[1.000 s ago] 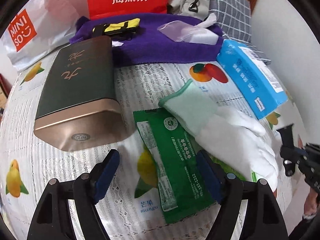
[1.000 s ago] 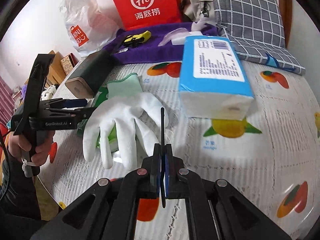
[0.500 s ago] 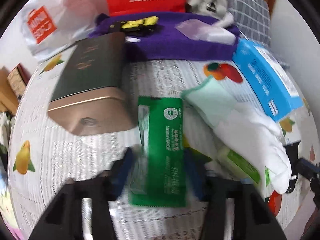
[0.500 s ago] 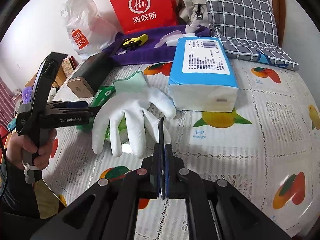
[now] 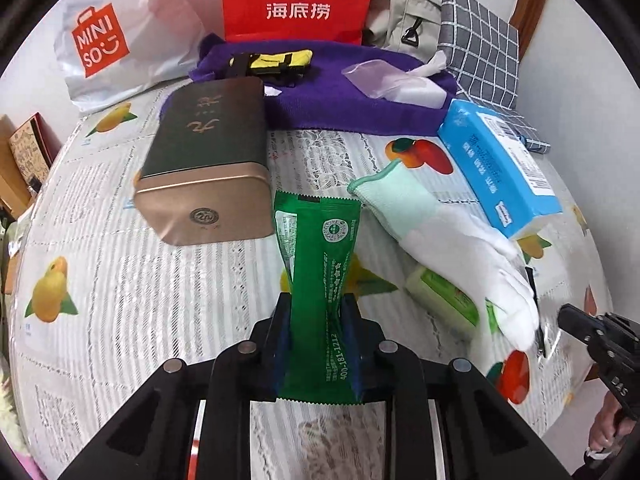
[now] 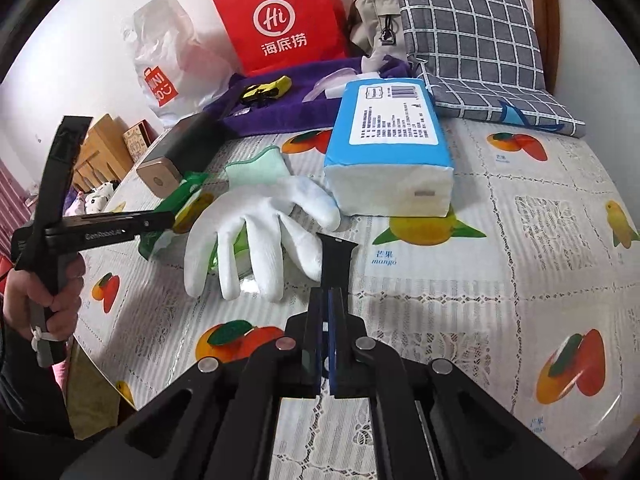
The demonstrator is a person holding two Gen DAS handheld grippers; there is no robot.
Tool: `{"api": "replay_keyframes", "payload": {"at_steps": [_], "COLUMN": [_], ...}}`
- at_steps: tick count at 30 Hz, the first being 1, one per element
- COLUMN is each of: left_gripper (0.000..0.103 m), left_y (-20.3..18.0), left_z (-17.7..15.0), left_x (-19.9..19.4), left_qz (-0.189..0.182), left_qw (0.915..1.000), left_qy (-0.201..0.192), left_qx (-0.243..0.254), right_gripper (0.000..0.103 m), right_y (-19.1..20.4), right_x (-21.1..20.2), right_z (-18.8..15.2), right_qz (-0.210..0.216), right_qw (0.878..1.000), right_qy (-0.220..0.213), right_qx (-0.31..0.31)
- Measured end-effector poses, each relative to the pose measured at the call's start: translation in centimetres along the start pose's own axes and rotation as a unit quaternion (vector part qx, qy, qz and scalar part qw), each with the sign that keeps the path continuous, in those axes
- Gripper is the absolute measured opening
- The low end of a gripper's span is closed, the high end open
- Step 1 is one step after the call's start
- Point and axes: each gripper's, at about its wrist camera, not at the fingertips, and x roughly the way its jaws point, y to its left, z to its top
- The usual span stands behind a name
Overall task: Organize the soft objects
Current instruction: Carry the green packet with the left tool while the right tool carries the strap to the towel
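Observation:
A green snack packet (image 5: 320, 248) stands pinched between the blue pads of my left gripper (image 5: 316, 304), whose jaws are closing on it; its upper end leans toward the gold-ended green tin (image 5: 208, 160). From the right wrist view the left gripper (image 6: 160, 220) is held by a hand at the table's left edge. A white glove with a mint cuff (image 5: 452, 240) (image 6: 260, 220) lies palm down over a pale green pack (image 5: 444, 296). My right gripper (image 6: 325, 296) (image 5: 568, 316) is shut on a small flat black piece (image 6: 336, 260), just short of the glove's fingertips.
A blue tissue pack (image 6: 388, 144) lies right of the glove. Behind are a purple towel (image 5: 340, 92) with a yellow-black strap and a clear wrapper, a red paper bag (image 5: 298, 0), a white Miniso bag (image 5: 100, 40), a beige pouch and a grey checked cushion (image 6: 472, 40). The table edge runs along the left.
My left jaws have closed around the green packet, which has turned and lifted away from the glove. The black piece in my right gripper now shows its broad face, closer to the glove.

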Motion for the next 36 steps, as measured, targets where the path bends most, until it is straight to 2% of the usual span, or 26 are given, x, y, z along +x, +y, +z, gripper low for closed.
{"api": "replay_keyframes", "payload": {"at_steps": [2, 3, 5, 8, 11, 13, 16, 18, 23, 27, 36], "left_gripper": [0.023, 0.023, 0.023, 0.023, 0.023, 0.023, 0.023, 0.023, 0.023, 0.023, 0.023], "left_y": [0.1, 0.2, 0.3, 0.4, 0.6, 0.6, 0.5, 0.5, 0.6, 0.9, 1.2], "left_z": [-0.3, -0.4, -0.6, -0.8, -1.1, -1.3, -1.6, -1.7, -1.9, -2.4, -2.1], "left_x": [-0.7, -1.0, -1.5, -2.1, -2.3, -2.6, -3.4, -3.9, -4.3, -4.6, -5.7], "left_qz": [-0.004, -0.005, -0.006, -0.003, -0.003, -0.009, -0.016, -0.019, -0.022, -0.023, -0.028], "left_qw": [1.0000, 1.0000, 0.9999, 0.9999, 0.9998, 0.9998, 0.9995, 0.9993, 0.9990, 0.9989, 0.9980], "left_qy": [-0.003, -0.005, -0.009, -0.016, -0.017, -0.019, -0.025, -0.031, -0.036, -0.036, -0.049], "left_qx": [-0.002, -0.003, -0.004, -0.003, -0.006, -0.006, -0.007, -0.007, -0.013, -0.021, -0.027], "right_gripper": [0.009, 0.024, 0.046, 0.047, 0.043, 0.027, 0.021, 0.008, 0.004, 0.005, 0.003], "right_y": [0.1, 0.2, 0.2, 0.1, 0.5, 0.8, 0.3, -0.2, -0.5, -1.0, -1.6], "right_x": [0.3, 0.5, 0.9, 1.9, 3.4, 3.6, 3.3, 2.6, 2.0, 2.8, 2.1], "right_z": [-0.2, -0.2, -0.2, -0.2, -0.2, -0.2, 0.0, 0.1, 0.3, 0.3, 0.7], "right_qz": [-0.011, -0.018, -0.024, -0.009, -0.030, -0.054, -0.040, -0.015, -0.027, -0.044, -0.023], "right_qw": [1.000, 1.000, 1.000, 1.000, 0.999, 0.998, 0.999, 1.000, 1.000, 0.999, 1.000], "right_qy": [0.003, 0.004, 0.000, 0.002, 0.012, 0.001, 0.004, -0.001, 0.002, 0.026, 0.012], "right_qx": [-0.005, -0.009, -0.009, -0.002, -0.014, -0.029, -0.021, -0.006, -0.012, -0.002, 0.004]}}
